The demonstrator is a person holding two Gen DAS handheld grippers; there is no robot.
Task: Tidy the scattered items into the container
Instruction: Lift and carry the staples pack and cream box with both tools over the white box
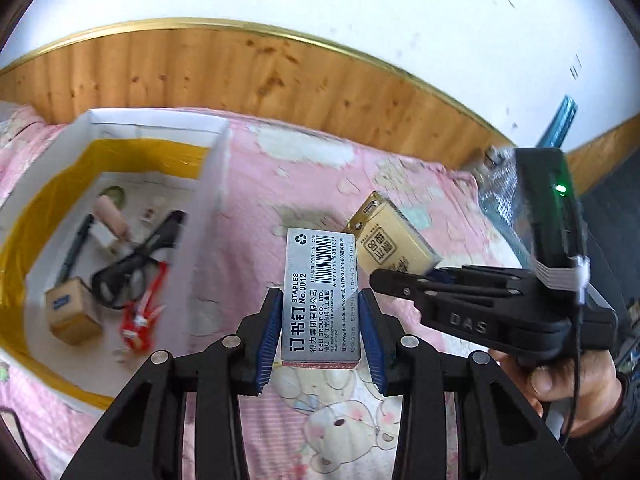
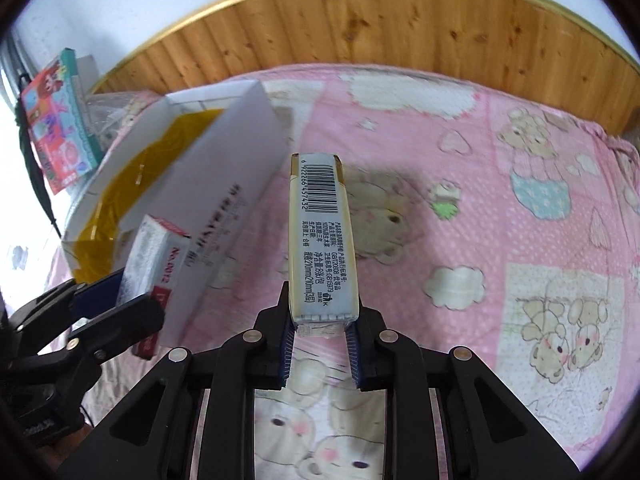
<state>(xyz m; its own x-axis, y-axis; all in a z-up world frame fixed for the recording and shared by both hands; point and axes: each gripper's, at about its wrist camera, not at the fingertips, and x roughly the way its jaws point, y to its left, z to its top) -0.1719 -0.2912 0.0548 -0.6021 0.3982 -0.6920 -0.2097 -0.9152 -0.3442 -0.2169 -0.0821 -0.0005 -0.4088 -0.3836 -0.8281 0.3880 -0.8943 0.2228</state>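
While both grippers hang above a pink cartoon-print bedsheet (image 2: 500, 240), each one carries a small box. Closest to the left wrist camera, the left gripper (image 1: 320, 332) has its two blue-padded fingers (image 1: 267, 336) closed against the long sides of a silver staples box (image 1: 322, 294), which stands lengthwise between them with its barcode end pointing away from the camera. From the right wrist camera, the same staples box (image 2: 154, 256) shows at lower left, pinched in the left gripper just in front of the container's near wall.

The right gripper (image 2: 322, 338) grips the near end of a narrow cream and gold tissue pack (image 2: 322, 236); its blue pads press the pack's two sides, and the pack juts straight forward beyond the fingertips, barcode uppermost. In the left wrist view, this pack (image 1: 390, 246) sits at the tip of the right gripper (image 1: 384, 278), just right of and beyond the staples box, with a person's hand (image 1: 560, 376) wrapped around the handle.

Further out, to the left of both grippers, the container (image 1: 216, 168), a white cardboard box with yellow tape lining its inner walls, rests on the sheet. Inside it lie black-handled scissors (image 1: 136, 258), a small brown carton (image 1: 70, 312), a red packet (image 1: 142, 316) and a pale cylindrical object (image 1: 112, 214). Neither held box is over the container's opening.

Beyond the bed runs a wooden wall panel (image 2: 400, 28) under a white wall.
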